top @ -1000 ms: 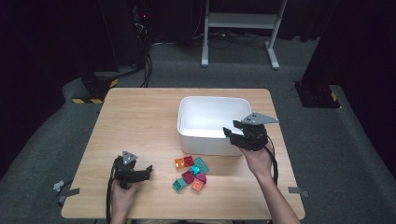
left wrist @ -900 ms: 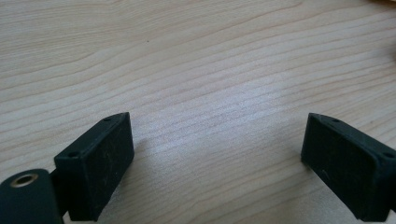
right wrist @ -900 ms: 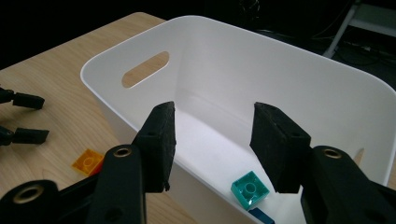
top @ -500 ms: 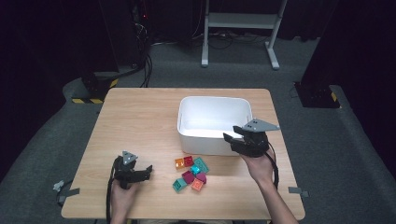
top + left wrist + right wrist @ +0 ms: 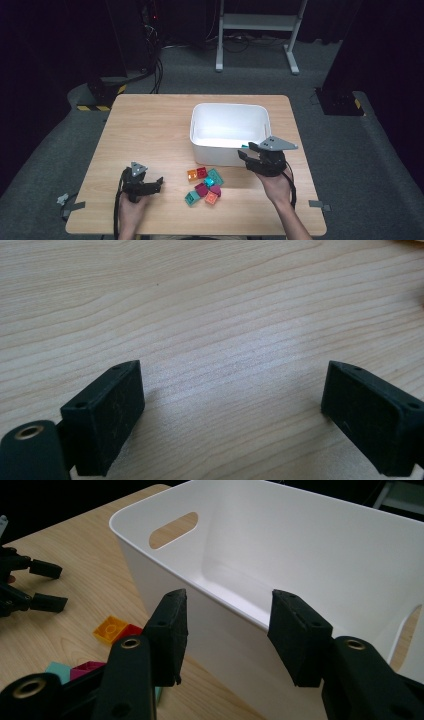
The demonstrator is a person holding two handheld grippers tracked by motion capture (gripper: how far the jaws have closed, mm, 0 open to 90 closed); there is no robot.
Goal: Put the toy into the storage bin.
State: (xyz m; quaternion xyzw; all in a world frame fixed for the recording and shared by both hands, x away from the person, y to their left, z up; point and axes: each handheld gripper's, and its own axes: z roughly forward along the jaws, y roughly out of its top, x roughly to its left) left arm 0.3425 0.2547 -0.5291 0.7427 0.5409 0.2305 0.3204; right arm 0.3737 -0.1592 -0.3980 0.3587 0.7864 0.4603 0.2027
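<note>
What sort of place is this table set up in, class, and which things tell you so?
Probably a lab or studio set up for recording. A lone wooden table stands on grey carpet against dark surroundings, cables trail across the floor behind it, and yellow-and-black striped tape marks a dark base at the table's far left corner.
</note>
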